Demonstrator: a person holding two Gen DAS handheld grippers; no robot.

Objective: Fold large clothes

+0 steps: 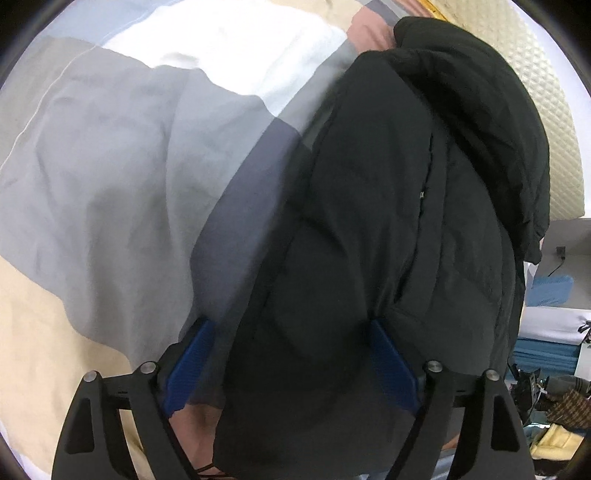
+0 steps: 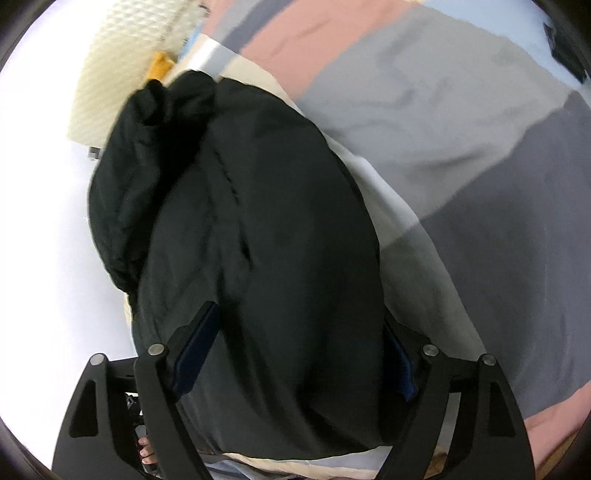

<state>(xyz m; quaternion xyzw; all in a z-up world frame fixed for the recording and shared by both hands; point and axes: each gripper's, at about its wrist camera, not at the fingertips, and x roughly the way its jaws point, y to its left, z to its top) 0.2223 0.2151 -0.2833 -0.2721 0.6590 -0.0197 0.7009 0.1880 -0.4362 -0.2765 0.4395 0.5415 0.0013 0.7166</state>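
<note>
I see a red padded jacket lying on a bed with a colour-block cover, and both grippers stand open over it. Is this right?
Not quite: the padded jacket is black, not red, as the left wrist view shows. The rest holds: it lies on the colour-block cover of the bed, and the left gripper and the right gripper both stand open over it.

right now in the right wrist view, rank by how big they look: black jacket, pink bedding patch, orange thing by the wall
1. black jacket, fills the middle of the view, though it is nearest the camera
2. pink patch
3. orange thing, a small blurred spot, far off
</note>
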